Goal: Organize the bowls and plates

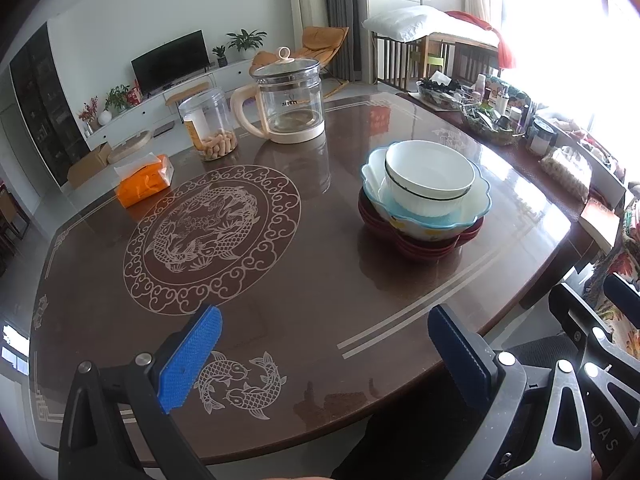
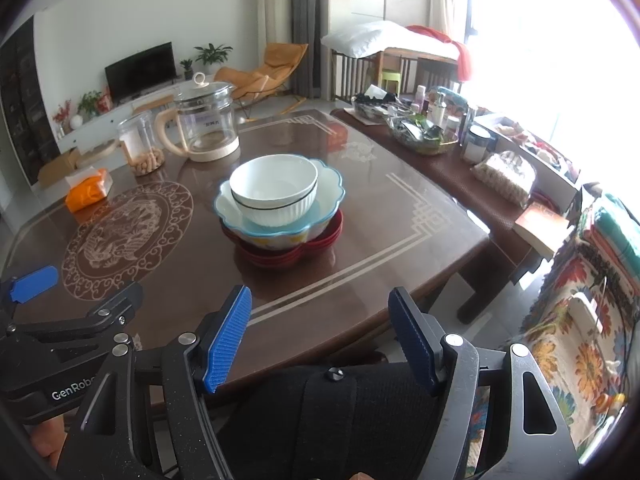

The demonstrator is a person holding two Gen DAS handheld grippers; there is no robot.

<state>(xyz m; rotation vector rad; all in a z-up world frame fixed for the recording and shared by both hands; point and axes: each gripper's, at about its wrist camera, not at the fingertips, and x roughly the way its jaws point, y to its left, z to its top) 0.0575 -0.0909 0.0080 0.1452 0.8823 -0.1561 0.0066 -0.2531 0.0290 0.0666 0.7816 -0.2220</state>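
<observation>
From the left wrist, the left gripper (image 1: 324, 344) is hovering open and empty; the stacked bowls (image 1: 426, 196) are sitting far right on the table (image 1: 280, 272). From the right wrist, the right gripper (image 2: 320, 340) is gaping empty, the stack lying beyond its fingers.

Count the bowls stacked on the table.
2 bowls: a white ribbed bowl nested in a wider blue-rimmed scalloped bowl. Both sit on stacked red plates, near the table centre. Smaller bowls could be hidden inside.
</observation>
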